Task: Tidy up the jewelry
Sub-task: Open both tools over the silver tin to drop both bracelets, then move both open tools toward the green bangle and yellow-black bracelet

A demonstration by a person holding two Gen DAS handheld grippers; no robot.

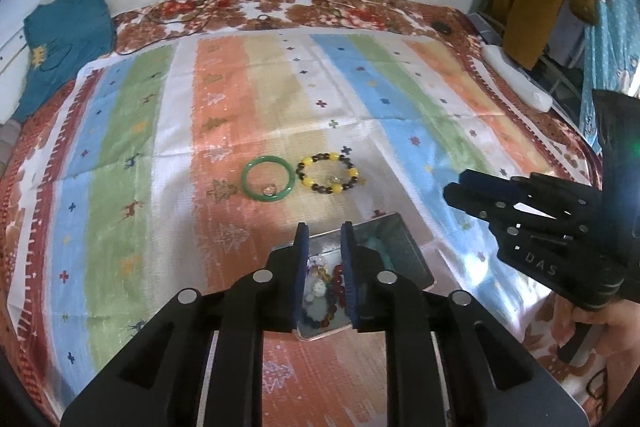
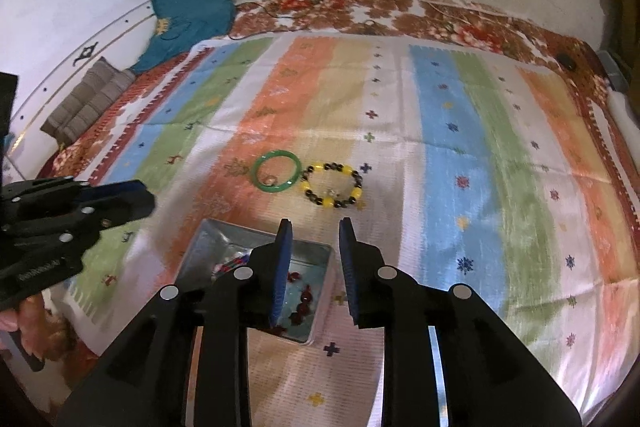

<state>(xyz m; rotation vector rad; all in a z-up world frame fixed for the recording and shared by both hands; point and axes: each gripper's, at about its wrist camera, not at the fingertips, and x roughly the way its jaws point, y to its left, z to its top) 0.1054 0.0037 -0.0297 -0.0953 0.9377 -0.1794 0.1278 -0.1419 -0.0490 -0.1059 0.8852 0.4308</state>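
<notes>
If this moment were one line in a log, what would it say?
left gripper: open, over tin | right gripper: open, empty | green bangle, beaded bracelet: side by side on cloth

Both grippers (image 1: 324,227) (image 2: 314,223), jaws parted

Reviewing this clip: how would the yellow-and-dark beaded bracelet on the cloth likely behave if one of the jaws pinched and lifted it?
The beaded bracelet is separate round beads on a string, so it would probably sag and lose its ring shape when lifted, unlike the one-piece green bangle beside it. The glossy beads may slip between flat jaws. Pushed along the striped cloth, it would likely deform rather than roll.
</notes>
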